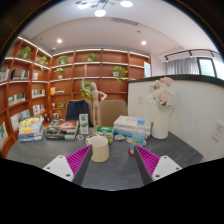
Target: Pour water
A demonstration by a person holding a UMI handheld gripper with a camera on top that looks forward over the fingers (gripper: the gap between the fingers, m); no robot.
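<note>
The hand-held gripper is released, fingers spread wide and holding nothing. A pale cup stands on the grey tabletop between them, nearer the left finger.

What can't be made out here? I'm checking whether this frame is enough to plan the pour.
- Cup, gripper view: its inside faces away, so any water is hidden.
- Gripper: open, cup between the fingers; contact too small to tell.
- Box beyond: print too small to read.
- Books: titles too small.
</note>
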